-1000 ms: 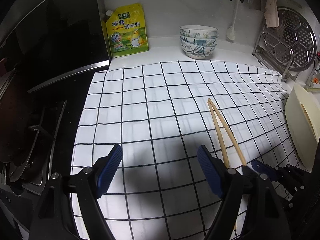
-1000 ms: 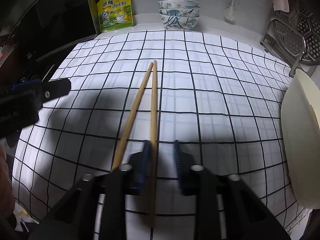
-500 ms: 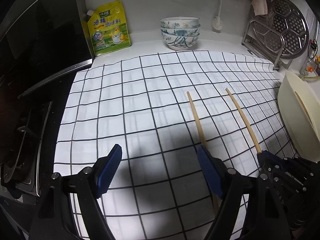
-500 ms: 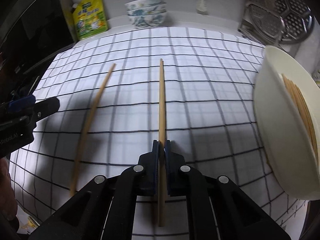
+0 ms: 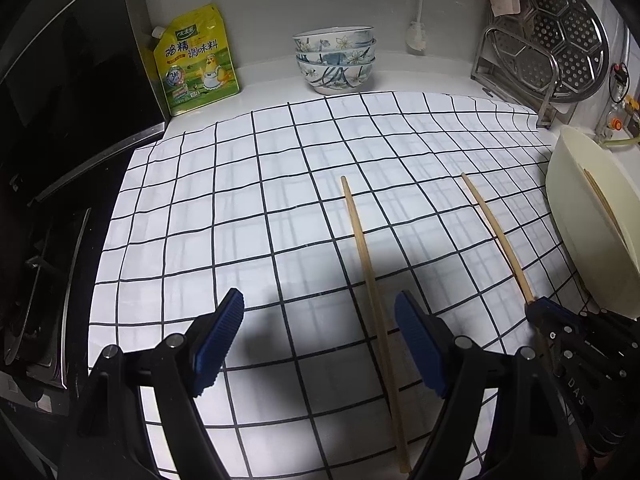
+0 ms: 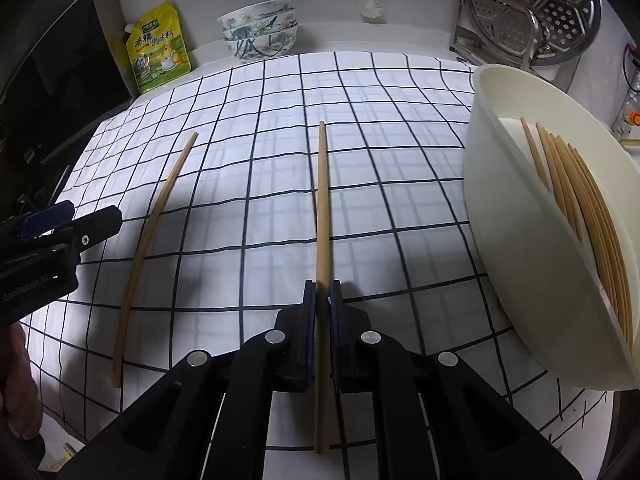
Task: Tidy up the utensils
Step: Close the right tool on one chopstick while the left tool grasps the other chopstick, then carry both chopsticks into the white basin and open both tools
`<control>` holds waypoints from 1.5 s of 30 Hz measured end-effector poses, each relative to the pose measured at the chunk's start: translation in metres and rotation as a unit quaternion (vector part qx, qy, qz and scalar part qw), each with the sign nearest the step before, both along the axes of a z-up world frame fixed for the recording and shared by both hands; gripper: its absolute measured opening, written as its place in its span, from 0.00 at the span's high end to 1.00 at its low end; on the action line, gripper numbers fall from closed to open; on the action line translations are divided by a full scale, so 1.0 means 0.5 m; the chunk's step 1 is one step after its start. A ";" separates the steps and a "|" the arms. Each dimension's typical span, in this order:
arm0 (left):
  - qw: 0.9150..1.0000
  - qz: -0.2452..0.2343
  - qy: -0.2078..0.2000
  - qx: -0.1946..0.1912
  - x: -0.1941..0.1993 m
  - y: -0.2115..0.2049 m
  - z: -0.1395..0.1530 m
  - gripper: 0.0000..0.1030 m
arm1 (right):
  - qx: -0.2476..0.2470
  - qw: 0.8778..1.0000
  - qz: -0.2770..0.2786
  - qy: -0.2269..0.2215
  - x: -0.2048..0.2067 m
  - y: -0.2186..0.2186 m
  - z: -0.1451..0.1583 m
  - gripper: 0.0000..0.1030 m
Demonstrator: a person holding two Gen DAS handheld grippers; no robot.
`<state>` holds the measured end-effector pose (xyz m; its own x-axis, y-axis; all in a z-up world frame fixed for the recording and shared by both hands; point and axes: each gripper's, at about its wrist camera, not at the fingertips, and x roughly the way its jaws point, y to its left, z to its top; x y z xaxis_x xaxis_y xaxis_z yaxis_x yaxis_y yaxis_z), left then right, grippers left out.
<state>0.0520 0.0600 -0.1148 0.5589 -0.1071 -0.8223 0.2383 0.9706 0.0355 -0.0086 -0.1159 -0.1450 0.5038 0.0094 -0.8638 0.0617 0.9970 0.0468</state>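
the right tongs (image 6: 323, 292) are easing apart around one chopstick (image 6: 322, 208), which sits between the pads above the checked cloth (image 6: 360, 152) on the table. the left tongs (image 5: 320, 320) hang released over the second chopstick (image 5: 370, 280) lying flat. more chopsticks (image 6: 580, 200) rest in the cream bowl (image 6: 500, 184).

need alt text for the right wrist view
The right gripper clamps one chopstick over a checked cloth, its jaws easing open. A second chopstick lies to the left; a cream bowl of chopsticks sits right.
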 end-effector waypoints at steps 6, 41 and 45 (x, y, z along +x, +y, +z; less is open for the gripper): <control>1.000 0.005 -0.002 0.004 0.004 -0.011 -0.009 0.26 | -0.002 1.000 0.002 -0.012 0.001 -0.006 0.011 0.73; 0.998 -0.035 0.042 -0.013 0.019 -0.062 -0.055 0.93 | -0.009 0.999 0.037 -0.008 0.051 0.014 -0.006 0.94; 0.999 -0.029 0.036 -0.017 0.020 -0.053 -0.036 0.93 | 0.013 0.999 0.030 -0.016 0.043 0.012 0.014 0.94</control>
